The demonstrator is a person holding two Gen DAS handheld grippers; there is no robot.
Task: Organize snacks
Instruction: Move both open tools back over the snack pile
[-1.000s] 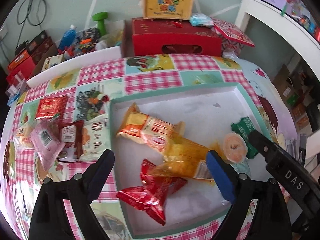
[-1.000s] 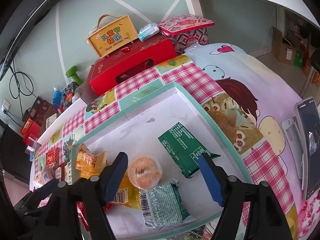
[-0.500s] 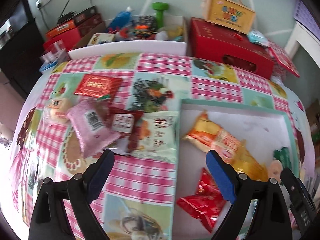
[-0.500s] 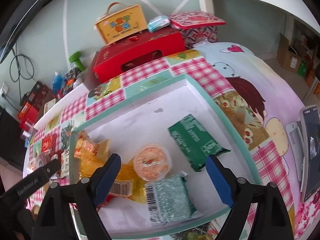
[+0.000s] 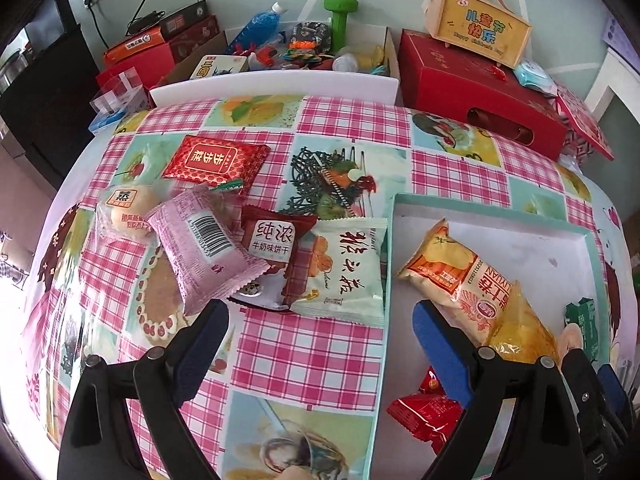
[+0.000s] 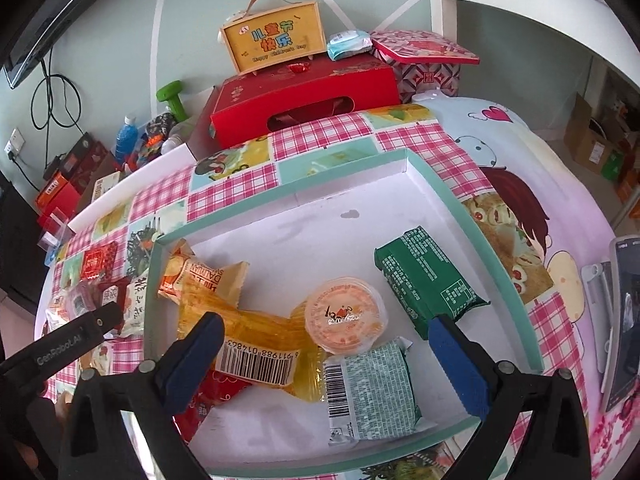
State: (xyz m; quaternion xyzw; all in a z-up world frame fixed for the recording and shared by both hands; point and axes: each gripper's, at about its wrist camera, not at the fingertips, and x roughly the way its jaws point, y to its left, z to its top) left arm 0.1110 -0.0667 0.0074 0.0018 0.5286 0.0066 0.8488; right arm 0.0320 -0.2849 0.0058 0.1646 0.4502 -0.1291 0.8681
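Ahead of the spread, empty left tongs (image 5: 316, 340), loose snack packets (image 5: 208, 248) overlap on the counter (image 5: 312, 344), hiding each other's edges. The right tongs (image 6: 324, 344), just opened wide, hover empty over the tray (image 6: 460, 216); a red packet (image 6: 208, 396), perhaps two, lies half hidden beneath the yellow wrapper (image 6: 256, 344).

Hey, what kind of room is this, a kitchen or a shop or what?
Probably a lived-in room at home: a table under a cartoon-print cloth, gift boxes stacked against the wall, and a green dumbbell amid clutter.
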